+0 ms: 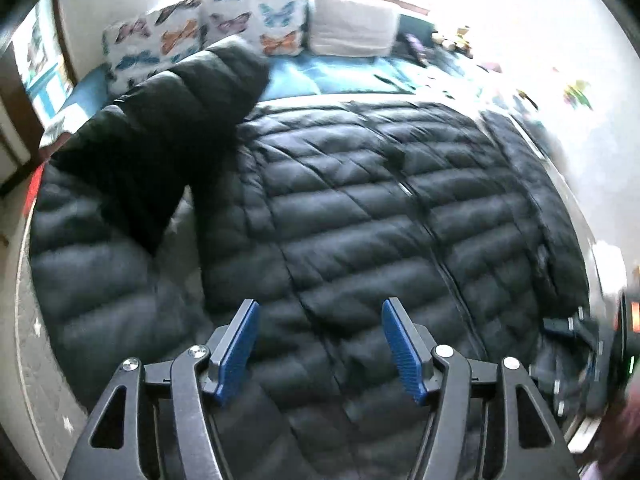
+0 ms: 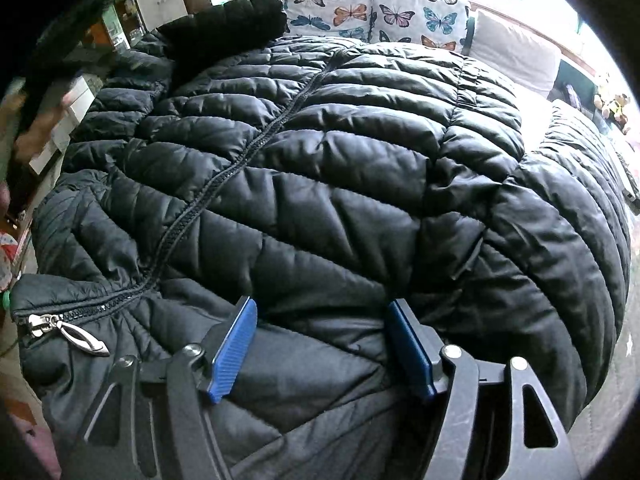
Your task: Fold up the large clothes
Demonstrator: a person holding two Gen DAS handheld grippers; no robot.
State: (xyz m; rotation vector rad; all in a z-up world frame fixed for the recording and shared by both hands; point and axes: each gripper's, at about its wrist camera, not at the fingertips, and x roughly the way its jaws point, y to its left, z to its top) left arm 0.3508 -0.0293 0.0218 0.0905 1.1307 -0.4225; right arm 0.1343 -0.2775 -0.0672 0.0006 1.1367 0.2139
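A large black quilted puffer jacket [image 1: 360,200] lies spread front-up on a round pale table [image 1: 36,380], zipped down the middle. One sleeve [image 1: 160,128] is folded across toward the body at the upper left. My left gripper [image 1: 320,344] is open and empty just above the jacket's near part. In the right wrist view the same jacket [image 2: 340,160] fills the frame, its silver zipper pull [image 2: 76,336] at the lower left. My right gripper [image 2: 324,344] is open, its blue pads [image 2: 236,344] astride a flap of jacket fabric without closing on it.
Behind the table is a blue bed [image 1: 340,76] with butterfly-print pillows [image 1: 200,36] and a white pillow [image 1: 352,24]. The other gripper's body shows at the right edge of the left wrist view [image 1: 580,332]. Shelves and boxes stand at the left of the right wrist view [image 2: 76,92].
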